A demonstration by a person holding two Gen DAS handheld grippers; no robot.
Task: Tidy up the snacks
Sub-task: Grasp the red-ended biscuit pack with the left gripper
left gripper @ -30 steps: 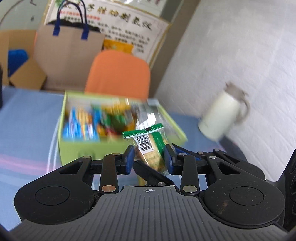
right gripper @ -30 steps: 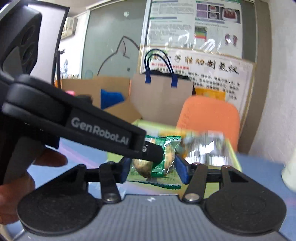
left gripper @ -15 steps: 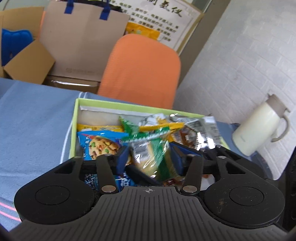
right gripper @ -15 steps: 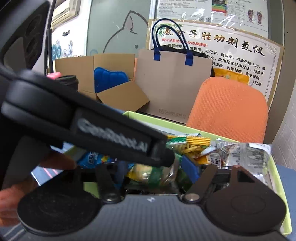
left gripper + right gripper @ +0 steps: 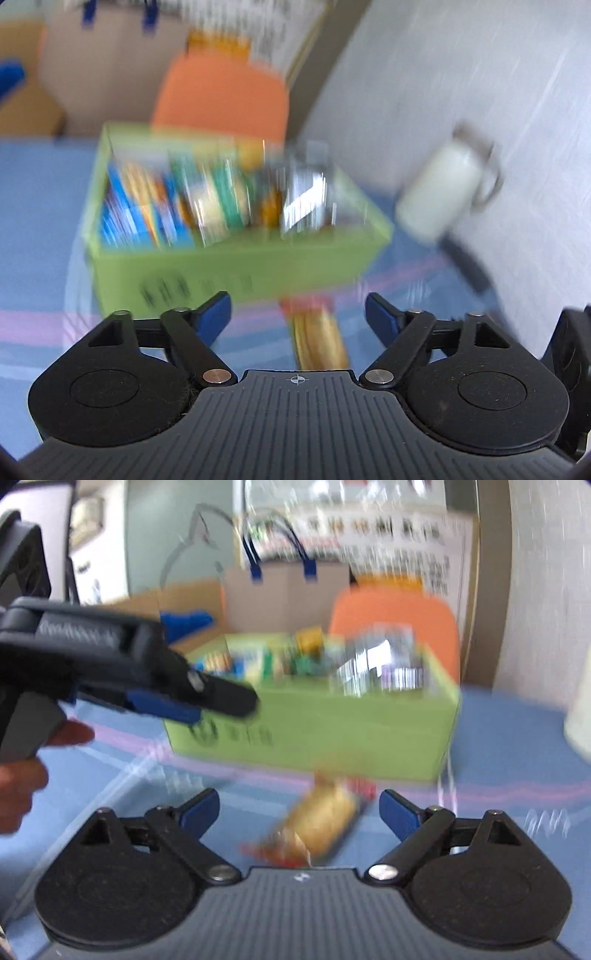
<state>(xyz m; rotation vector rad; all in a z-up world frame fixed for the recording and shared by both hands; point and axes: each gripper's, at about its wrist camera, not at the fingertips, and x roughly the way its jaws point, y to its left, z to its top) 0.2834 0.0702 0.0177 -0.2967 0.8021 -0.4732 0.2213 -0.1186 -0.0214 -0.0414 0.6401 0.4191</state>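
Nearest, the left hand-held gripper (image 5: 297, 314) and the right hand-held gripper (image 5: 299, 806) each have blue-padded jaws spreading apart with nothing pressed between them. Seen in the gap of both lies a golden-brown snack packet (image 5: 321, 827) with red ends, glossy and oblong, flat on the blue cloth-covered bench (image 5: 37, 206) just before the box. Beyond it stands the lime-green cardboard box (image 5: 258, 269), rectangular, crowded with blurred blue, green and silver foil wrappers. A cream jug (image 5: 439, 192) stands to its right. Farther back are an orange chair (image 5: 399, 616) and a brown paper bag (image 5: 284, 590).
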